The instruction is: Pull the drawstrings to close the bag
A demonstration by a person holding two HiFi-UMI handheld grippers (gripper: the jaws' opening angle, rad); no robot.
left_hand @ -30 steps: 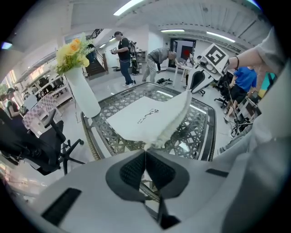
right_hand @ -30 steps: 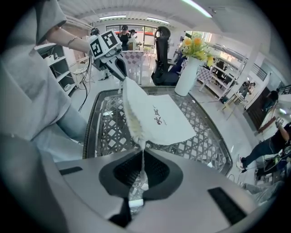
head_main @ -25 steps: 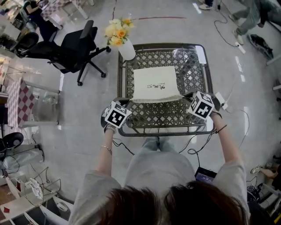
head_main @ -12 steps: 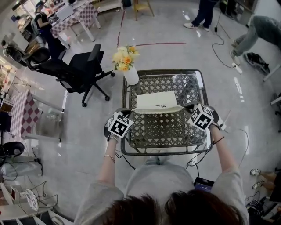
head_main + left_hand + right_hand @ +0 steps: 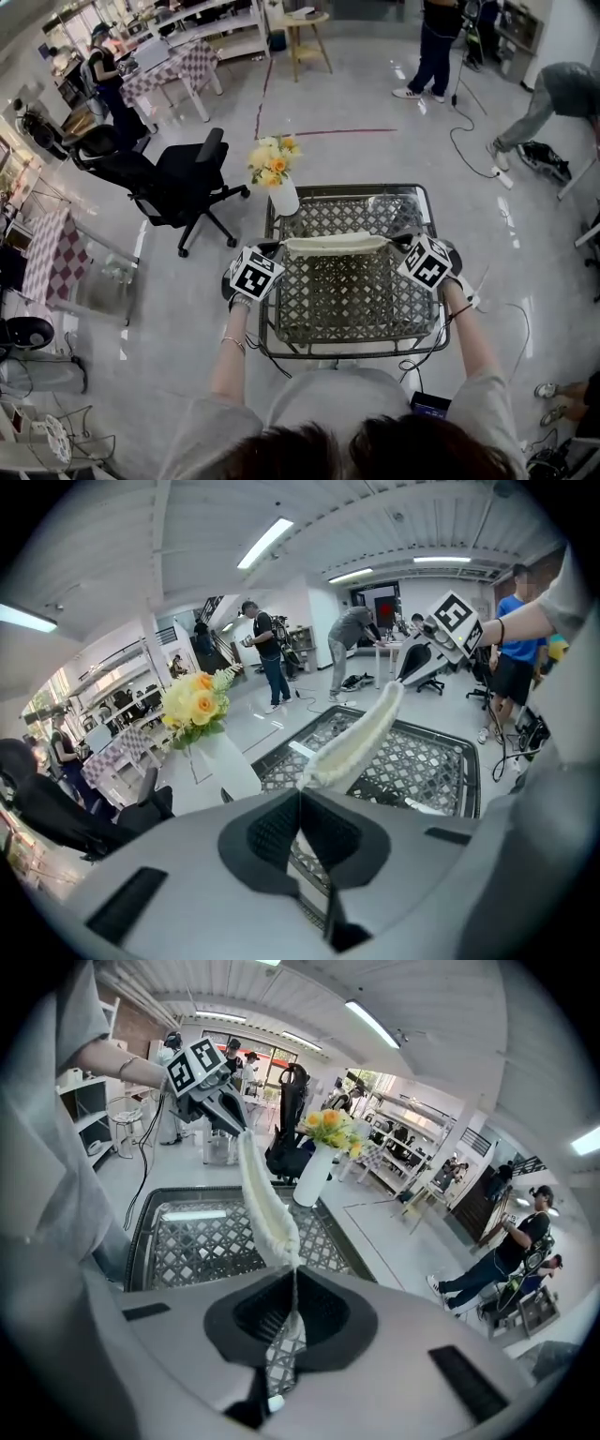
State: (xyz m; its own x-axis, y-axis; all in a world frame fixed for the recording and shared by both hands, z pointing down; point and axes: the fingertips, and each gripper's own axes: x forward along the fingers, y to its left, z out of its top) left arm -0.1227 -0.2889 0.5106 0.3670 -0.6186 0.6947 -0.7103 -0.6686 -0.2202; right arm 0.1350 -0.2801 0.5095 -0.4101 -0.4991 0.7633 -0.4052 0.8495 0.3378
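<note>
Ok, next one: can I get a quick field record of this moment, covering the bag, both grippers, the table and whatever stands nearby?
bag: cream, in the air above the table, stretched between both grippers, top edge gathered
left gripper: shut on the bag's gathered end; string not made out here
right gripper: shut on the drawstring
table: dark lattice top
vase of yellow flowers: upright, table's far left corner
office chair: black, on the floor left of the table

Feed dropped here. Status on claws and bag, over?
Left claw, right claw shut on drawstrings. Bag stretched between them above table, mouth gathered. Flower vase at far corner, clear of bag.
</note>
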